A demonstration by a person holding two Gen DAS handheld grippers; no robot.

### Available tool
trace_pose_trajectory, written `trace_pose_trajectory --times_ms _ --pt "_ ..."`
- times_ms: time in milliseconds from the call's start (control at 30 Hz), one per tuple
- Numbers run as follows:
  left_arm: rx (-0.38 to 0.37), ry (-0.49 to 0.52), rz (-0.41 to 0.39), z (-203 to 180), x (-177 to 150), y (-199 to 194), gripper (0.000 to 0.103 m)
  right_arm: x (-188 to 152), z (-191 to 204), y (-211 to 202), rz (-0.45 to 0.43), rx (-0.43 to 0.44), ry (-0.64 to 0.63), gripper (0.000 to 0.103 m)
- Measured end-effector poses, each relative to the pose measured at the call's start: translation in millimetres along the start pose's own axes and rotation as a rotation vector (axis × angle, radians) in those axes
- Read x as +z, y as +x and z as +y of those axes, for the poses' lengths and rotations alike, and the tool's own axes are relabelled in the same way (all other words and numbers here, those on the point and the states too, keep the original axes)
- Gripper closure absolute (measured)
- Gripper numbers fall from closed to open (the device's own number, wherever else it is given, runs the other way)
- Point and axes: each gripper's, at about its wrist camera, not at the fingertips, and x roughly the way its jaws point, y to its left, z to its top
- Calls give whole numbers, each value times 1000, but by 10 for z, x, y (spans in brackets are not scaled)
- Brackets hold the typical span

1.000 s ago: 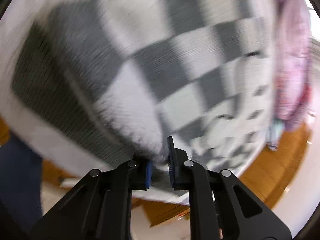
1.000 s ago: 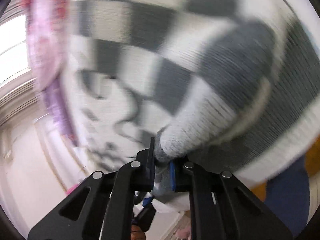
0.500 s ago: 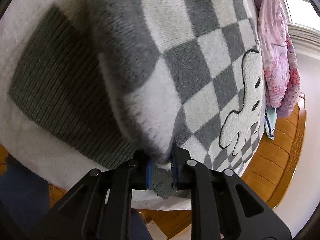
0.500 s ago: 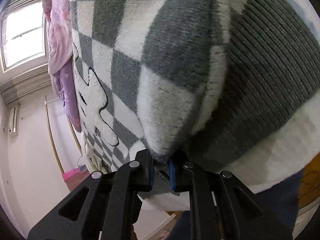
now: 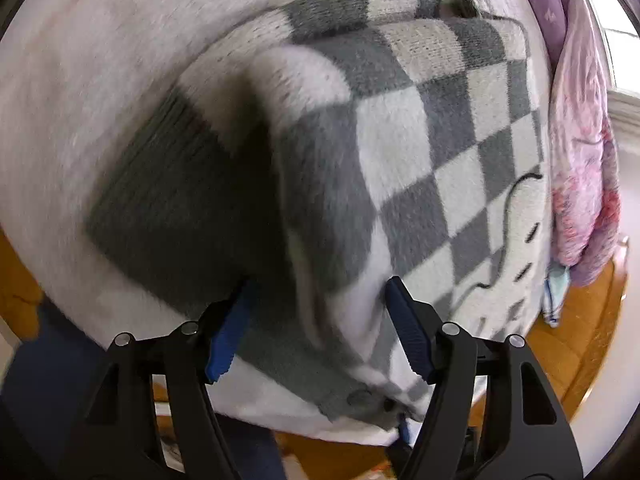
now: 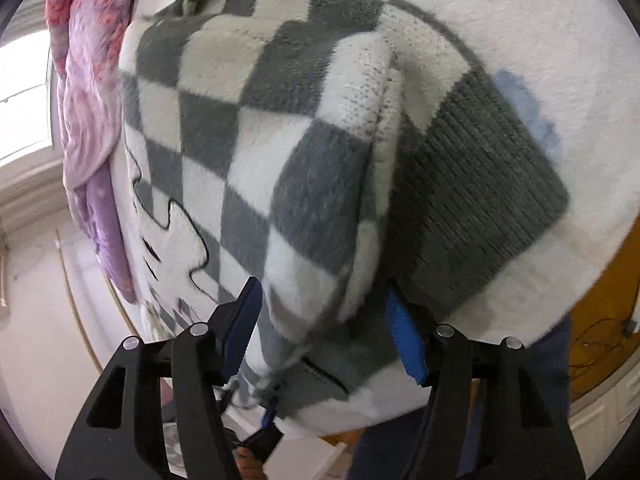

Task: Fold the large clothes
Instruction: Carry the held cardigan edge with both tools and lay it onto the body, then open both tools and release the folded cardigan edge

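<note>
A grey-and-white checkered knit sweater [image 5: 420, 152] with a white cartoon figure lies on a white fleece-covered bed [image 5: 100, 60]. Its sleeve is folded over the body, with the dark ribbed hem [image 5: 172, 208] beside it. My left gripper [image 5: 316, 328] is open, its blue pads spread on either side of the folded sleeve edge. In the right wrist view the same sweater [image 6: 248, 128] lies with its ribbed hem [image 6: 480, 184] at the right. My right gripper [image 6: 324, 332] is open, with the folded sleeve edge between its spread fingers.
A pink and purple floral quilt [image 5: 580, 140] is bunched along the far side of the bed; it also shows in the right wrist view [image 6: 88, 92]. A wooden bed frame [image 5: 568, 352] borders the bed. A window [image 6: 24, 92] is at the left.
Both grippers were shut on the sweater's sleeve edge and have now opened, letting it go onto the sweater body. Both have drawn back slightly.
</note>
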Motion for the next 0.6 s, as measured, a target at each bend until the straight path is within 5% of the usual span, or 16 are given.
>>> trace_pose_trajectory --times_ms 33,67,100,367,600 --pt "19 28 2 -29 16 2 53 2 -21 3 0 -6 -28 74" --pt "35 54 -3 -40 16 -21 72 -8 38 16 4 -10 -81 86" --pt "44 108 -11 -105 16 -61 89 -15 52 -39 -1 -24 -119 88" --pt "7 183 -32 19 -86 -366 91 -155 73 -312 -7 -17 -246 92" --pt "73 193 -21 166 21 -211 91 -156 -245 -134 15 -80 -207 92"
